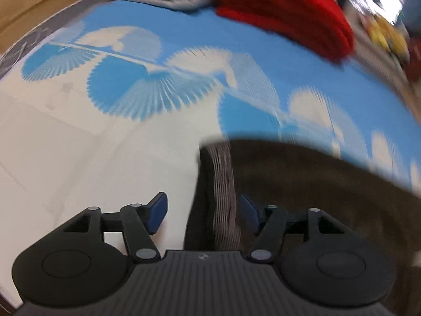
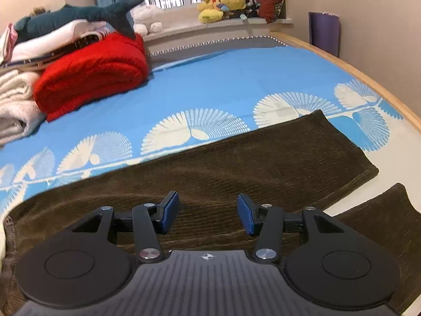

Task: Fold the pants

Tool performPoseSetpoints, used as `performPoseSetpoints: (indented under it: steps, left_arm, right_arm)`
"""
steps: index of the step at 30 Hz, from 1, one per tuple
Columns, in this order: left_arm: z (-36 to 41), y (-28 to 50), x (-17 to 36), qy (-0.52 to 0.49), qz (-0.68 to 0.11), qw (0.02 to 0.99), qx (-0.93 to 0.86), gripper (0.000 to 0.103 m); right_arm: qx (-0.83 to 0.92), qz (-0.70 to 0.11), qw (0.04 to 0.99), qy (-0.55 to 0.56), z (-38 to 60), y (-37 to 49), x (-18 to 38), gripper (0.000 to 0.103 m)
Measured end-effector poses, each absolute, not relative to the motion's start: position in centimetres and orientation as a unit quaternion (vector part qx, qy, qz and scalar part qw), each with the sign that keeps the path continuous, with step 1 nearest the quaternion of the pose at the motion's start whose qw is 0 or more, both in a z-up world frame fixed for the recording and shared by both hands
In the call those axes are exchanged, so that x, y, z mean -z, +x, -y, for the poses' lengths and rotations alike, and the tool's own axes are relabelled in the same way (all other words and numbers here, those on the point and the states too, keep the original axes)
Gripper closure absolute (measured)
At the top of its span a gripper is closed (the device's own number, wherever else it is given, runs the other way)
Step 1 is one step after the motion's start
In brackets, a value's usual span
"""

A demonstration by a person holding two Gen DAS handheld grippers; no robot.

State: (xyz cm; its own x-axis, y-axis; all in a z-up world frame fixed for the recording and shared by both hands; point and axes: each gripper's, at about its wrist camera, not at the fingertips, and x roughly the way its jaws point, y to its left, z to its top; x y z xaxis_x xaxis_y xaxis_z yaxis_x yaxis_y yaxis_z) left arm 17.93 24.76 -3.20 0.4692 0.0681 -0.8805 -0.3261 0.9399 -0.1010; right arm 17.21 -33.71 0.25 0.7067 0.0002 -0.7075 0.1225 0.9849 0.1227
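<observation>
Left claw (image 1: 201, 214) astride pants (image 1: 302, 184) waistband edge.

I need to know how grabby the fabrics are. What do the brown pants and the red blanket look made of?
The brown pants look like corduroy: fine parallel ribs, matte and soft. Their waistband looks like ribbed elastic knit. The red blanket looks like fuzzy fleece or plush, thick with rounded folds; the exact fibre cannot be told.
</observation>
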Motion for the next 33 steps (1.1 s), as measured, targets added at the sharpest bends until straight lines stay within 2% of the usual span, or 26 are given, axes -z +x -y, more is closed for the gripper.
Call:
performPoseSetpoints:
  steps: [2,3,5,8,13,17,21,23,24,28,31,33]
  left_arm:
    - [-23.7,15.6,4.2,-0.109,-0.519,0.843,-0.092,0.019]
    - [-23.3,14.5,5.1,-0.107,-0.526,0.84,-0.079,0.018]
    - [-23.6,12.4,7.4,-0.126,-0.538,0.831,-0.065,0.018]
    - [-23.8,11.5,10.4,-0.152,-0.596,0.786,-0.055,0.023]
    - [-22.6,10.5,11.6,-0.096,-0.618,0.78,-0.019,0.023]
    - [-21.5,10.1,12.4,-0.059,-0.623,0.78,-0.007,0.038]
    - [-21.2,9.3,11.5,-0.042,-0.612,0.79,-0.007,0.065]
    - [-21.5,8.8,10.6,-0.04,-0.598,0.801,-0.006,0.072]
    - [-21.6,8.4,10.2,-0.03,-0.59,0.807,-0.013,0.08]
    - [-21.6,7.3,10.2,-0.005,-0.595,0.804,-0.012,0.078]
    - [-19.9,6.9,9.9,0.057,-0.587,0.807,-0.003,0.071]
    - [-19.1,6.9,9.2,0.081,-0.568,0.819,-0.012,0.071]
  right_arm:
    - [0.032,-0.367,0.926,0.076,33.6,16.5,-1.0,0.052]
    - [0.032,-0.354,0.932,0.067,33.5,16.0,-1.5,0.052]
    - [0.035,-0.323,0.945,0.046,33.6,14.8,-2.7,0.051]
    - [0.048,-0.283,0.958,0.018,35.0,12.6,-4.6,0.05]
    - [0.097,-0.304,0.947,0.047,39.5,9.1,-5.6,0.05]
    - [0.129,-0.333,0.93,0.083,41.7,6.0,-4.5,0.05]
    - [0.145,-0.307,0.937,0.08,41.9,4.2,-4.6,0.05]
    - [0.145,-0.317,0.935,0.069,41.7,4.0,-4.1,0.05]
    - [0.143,-0.321,0.934,0.067,41.6,3.9,-3.9,0.05]
    - [0.141,-0.325,0.934,0.052,41.4,3.6,-3.6,0.05]
    - [0.138,-0.327,0.933,0.053,41.3,3.7,-3.7,0.05]
    - [0.138,-0.331,0.932,0.049,41.3,4.0,-3.6,0.05]
